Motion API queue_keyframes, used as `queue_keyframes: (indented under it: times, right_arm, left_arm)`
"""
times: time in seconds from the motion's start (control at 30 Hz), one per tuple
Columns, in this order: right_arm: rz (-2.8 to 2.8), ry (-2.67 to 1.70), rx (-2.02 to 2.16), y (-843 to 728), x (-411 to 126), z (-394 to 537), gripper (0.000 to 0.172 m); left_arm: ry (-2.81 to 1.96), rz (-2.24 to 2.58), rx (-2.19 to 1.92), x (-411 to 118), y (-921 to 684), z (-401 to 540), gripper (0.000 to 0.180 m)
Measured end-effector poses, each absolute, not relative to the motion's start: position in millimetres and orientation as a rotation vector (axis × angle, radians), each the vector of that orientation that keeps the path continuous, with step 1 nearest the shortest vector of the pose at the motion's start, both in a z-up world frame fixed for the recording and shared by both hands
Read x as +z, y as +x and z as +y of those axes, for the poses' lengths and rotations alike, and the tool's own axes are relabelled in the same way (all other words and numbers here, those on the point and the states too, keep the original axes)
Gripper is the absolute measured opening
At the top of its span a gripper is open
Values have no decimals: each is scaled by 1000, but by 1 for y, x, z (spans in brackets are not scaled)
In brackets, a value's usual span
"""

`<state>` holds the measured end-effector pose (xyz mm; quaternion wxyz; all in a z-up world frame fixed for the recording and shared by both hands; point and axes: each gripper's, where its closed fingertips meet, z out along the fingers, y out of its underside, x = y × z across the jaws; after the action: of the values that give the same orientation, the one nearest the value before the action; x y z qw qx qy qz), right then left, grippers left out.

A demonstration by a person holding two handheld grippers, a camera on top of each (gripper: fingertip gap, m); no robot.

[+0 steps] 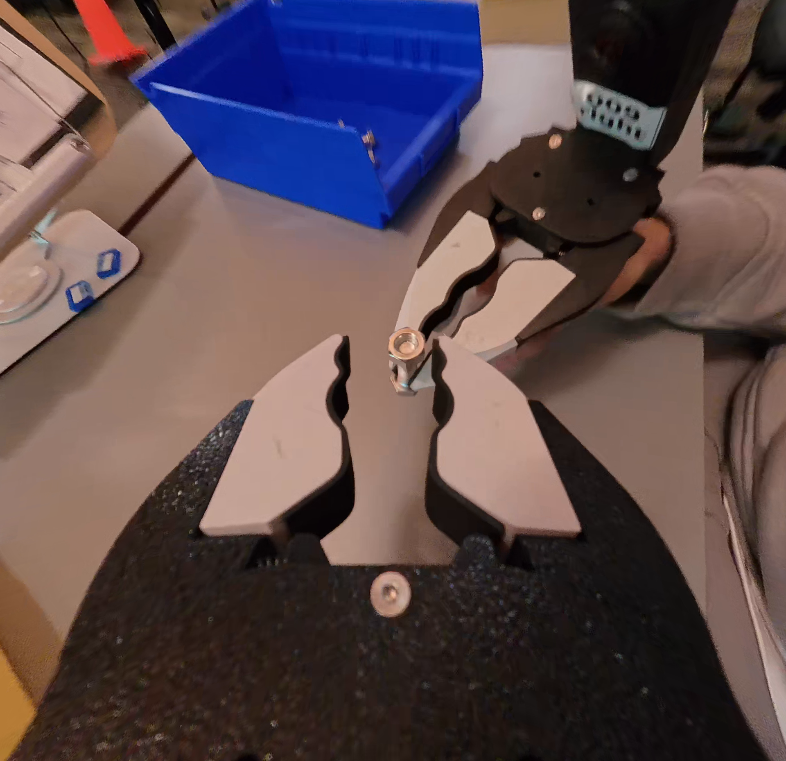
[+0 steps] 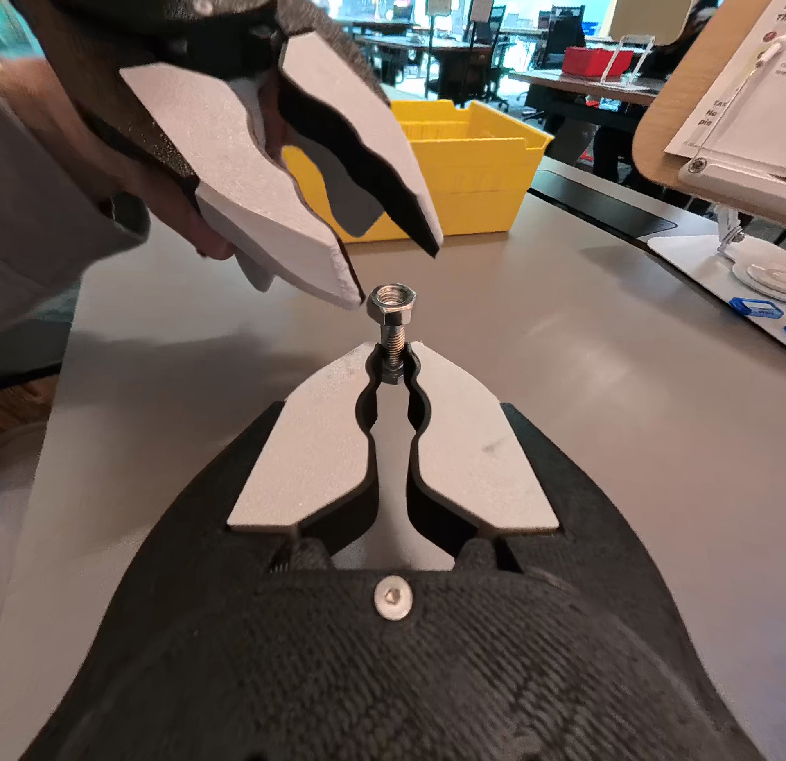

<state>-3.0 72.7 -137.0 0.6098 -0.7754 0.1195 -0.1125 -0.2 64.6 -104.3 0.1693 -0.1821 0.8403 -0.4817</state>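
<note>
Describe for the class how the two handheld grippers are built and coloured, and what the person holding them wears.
Each gripper, left and right, has a broad black textured body with a silver screw at its centre. The two fingers are flat pale grey plates with wavy black pads along their inner edges. The person wears grey sleeves.

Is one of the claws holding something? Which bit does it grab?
The right claw pinches a silver bolt by its threaded shaft, nut on top. The left claw is open, holding nothing.
</note>
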Motion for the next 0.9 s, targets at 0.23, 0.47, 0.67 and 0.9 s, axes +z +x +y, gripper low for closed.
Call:
queue_keyframes:
  times: [0.23, 0.47, 0.67, 0.9]
  right_arm:
    - [302, -1764, -248, -1, -134, 72, 9]
    - [300, -1758, -246, -2, -132, 73, 9]
    - [309, -1747, -247, 0, -130, 70, 9]
    - [309, -1750, -250, -1, -131, 72, 9]
  left_arm:
    - [-583, 2312, -1498, -103, 1, 64, 36]
    - [-612, 2322, -1485, -108, 4, 63, 35]
    - [-635, 2313, -1430, -108, 7, 74, 34]
    - [-614, 2310, -1519, -105, 2, 59, 36]
